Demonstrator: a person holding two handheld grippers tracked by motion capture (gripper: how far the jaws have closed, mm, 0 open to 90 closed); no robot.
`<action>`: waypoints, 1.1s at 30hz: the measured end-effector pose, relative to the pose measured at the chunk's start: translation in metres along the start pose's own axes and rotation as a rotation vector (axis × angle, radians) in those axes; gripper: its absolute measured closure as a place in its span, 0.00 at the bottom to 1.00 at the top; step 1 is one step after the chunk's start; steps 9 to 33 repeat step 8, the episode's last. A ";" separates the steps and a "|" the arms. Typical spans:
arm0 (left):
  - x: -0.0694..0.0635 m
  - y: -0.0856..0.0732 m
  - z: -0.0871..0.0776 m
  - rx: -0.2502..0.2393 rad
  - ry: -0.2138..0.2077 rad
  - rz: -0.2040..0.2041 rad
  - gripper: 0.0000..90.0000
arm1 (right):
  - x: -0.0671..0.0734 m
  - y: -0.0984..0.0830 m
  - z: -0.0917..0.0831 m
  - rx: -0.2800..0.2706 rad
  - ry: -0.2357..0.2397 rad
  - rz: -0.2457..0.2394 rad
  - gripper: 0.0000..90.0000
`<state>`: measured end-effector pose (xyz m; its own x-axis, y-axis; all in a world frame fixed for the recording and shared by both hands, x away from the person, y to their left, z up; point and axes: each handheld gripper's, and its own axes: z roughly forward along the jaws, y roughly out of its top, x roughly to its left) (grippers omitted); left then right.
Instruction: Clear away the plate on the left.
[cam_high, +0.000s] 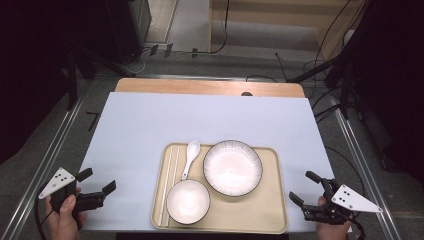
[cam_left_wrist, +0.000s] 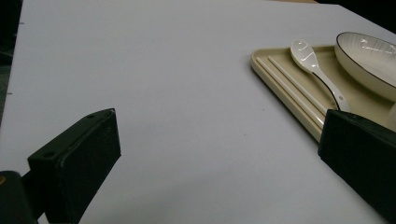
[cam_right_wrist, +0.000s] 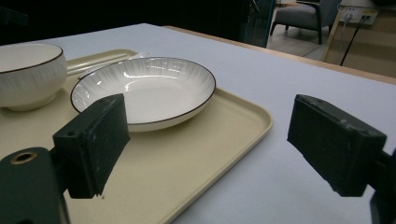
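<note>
From the high view, a cream tray (cam_high: 272, 200) lies on the pale tabletop (cam_high: 150, 125) near its front edge. On the tray a wide plate (cam_high: 233, 167) sits at the back right, a small bowl (cam_high: 188, 201) at the front just left of it, a white spoon (cam_high: 190, 156) behind the bowl, and a pair of chopsticks (cam_high: 168, 180) along the tray's left rim. The left hand-held gripper (cam_high: 97, 184) rests at the front left corner of the tabletop, jaws released and holding nothing, well apart from the tray. The right hand-held gripper (cam_high: 304, 192) sits just right of the tray, jaws also spread and empty. Nothing stands between either one and the tray.

In the left gripper view, bare tabletop (cam_left_wrist: 163, 93) stretches ahead; the tray (cam_left_wrist: 256, 60), chopsticks (cam_left_wrist: 292, 86), spoon (cam_left_wrist: 310, 63) and plate (cam_left_wrist: 369, 56) lie to the right.

In the right gripper view, the plate (cam_right_wrist: 149, 88) and bowl (cam_right_wrist: 28, 74) stand on the tray (cam_right_wrist: 233, 116) beyond the left jaw. A chair (cam_right_wrist: 303, 16) stands in the far background.
</note>
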<state>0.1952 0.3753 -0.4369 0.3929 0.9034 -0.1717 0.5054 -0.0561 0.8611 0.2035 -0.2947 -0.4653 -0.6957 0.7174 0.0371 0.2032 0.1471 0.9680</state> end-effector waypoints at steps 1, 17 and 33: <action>-0.001 0.000 0.002 0.006 -0.002 0.005 0.00 | 0.000 0.000 0.000 0.002 -0.002 0.001 0.14; -0.003 -0.002 0.006 0.026 -0.004 0.022 0.00 | -0.001 -0.004 0.003 0.003 -0.009 0.008 0.14; -0.003 -0.002 0.006 0.026 -0.004 0.022 0.00 | -0.001 -0.004 0.003 0.003 -0.009 0.008 0.14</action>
